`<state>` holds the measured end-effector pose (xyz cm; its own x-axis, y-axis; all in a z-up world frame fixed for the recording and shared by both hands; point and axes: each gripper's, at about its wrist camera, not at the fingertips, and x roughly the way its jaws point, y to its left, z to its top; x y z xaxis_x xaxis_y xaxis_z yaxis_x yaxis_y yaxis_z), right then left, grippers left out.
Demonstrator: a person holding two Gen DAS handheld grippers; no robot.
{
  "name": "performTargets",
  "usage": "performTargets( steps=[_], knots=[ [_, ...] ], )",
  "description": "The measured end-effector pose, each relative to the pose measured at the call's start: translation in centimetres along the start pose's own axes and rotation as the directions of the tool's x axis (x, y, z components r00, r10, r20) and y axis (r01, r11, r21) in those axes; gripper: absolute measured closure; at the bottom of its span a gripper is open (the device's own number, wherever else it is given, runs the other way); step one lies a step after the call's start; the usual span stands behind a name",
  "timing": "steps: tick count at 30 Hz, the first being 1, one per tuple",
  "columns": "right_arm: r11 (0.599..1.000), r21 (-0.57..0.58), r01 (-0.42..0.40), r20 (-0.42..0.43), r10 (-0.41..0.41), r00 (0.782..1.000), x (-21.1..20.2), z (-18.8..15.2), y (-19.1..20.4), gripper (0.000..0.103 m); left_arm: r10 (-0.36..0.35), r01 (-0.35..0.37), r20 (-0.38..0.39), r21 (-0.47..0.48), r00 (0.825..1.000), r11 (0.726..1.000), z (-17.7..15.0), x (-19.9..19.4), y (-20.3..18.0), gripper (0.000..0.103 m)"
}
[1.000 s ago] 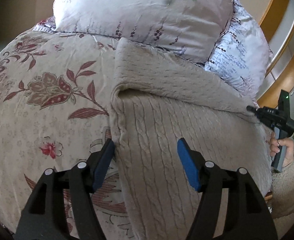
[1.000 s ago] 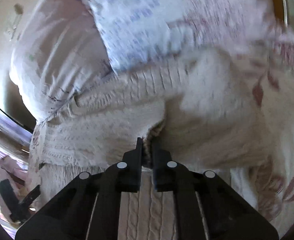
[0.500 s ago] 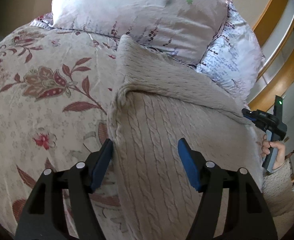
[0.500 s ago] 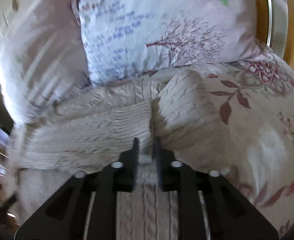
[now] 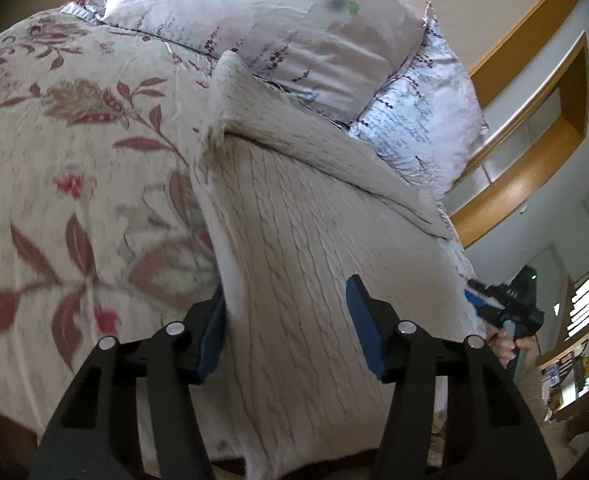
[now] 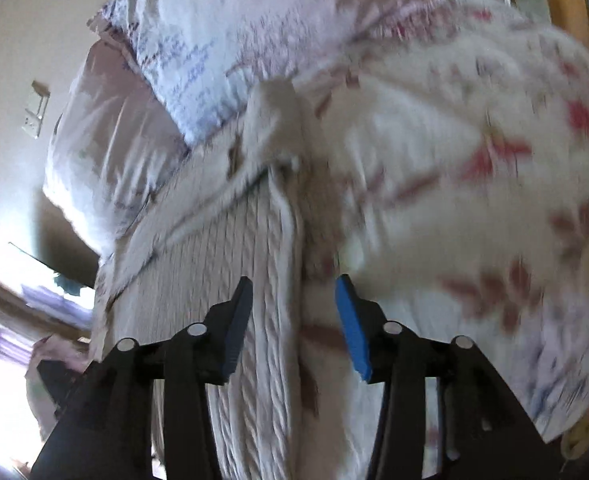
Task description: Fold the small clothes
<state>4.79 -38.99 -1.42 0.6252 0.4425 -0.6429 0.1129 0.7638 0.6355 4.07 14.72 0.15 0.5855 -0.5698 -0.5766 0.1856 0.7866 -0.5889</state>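
Note:
A beige cable-knit sweater (image 5: pixel 314 220) lies flat on the bed, with a sleeve (image 5: pixel 294 132) folded across its top. My left gripper (image 5: pixel 286 312) straddles the sweater's near left edge. Its jaws are closing with the knit between the blue pads, which do not clamp it. In the right wrist view my right gripper (image 6: pixel 294 308) stands open low over the sweater (image 6: pixel 214 280), whose right edge runs between the fingers. The folded sleeve end (image 6: pixel 274 120) lies free farther up. The left wrist view also shows the right gripper (image 5: pixel 502 308) in a hand (image 5: pixel 510 348) at the sweater's right side.
A floral bedspread (image 5: pixel 74 160) covers the bed. Two patterned pillows (image 5: pixel 274 20) (image 5: pixel 422 120) lie against the head end, just beyond the sweater. A wooden shelf frame (image 5: pixel 534 120) runs along the wall on the right. The right wrist view is blurred.
My right gripper let go of the sleeve, opened, and drew back along the sweater's right edge. My left gripper came nearer the sweater's left edge and its jaws narrowed.

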Motion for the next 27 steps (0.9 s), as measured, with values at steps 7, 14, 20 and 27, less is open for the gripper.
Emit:
performTargets(
  steps=[7,14,20,27],
  knots=[
    [0.982,0.004,-0.189,-0.094,0.188,0.978,-0.8,-4.8,0.2,0.076,-0.072,0.072,0.003,-0.006,0.997,0.997,-3.1,-1.7,-1.1,0.057],
    [0.965,-0.008,-0.262,-0.152,0.258,0.954,-1.8,-8.0,0.5,0.086,-0.172,0.171,-0.009,-0.076,0.985,0.982,-5.9,-2.6,-0.6,0.065],
    [0.963,-0.095,-0.251,-0.173,0.232,0.957,-2.5,-9.1,2.0,0.092,-0.173,0.171,-0.034,-0.069,0.984,0.983,-6.8,-2.8,-0.9,0.077],
    [0.954,-0.238,-0.183,-0.001,0.188,0.982,-5.0,-7.6,4.9,0.095,-0.128,0.128,-0.029,-0.011,0.991,0.992,-5.8,-2.7,-2.0,0.096]
  ],
)
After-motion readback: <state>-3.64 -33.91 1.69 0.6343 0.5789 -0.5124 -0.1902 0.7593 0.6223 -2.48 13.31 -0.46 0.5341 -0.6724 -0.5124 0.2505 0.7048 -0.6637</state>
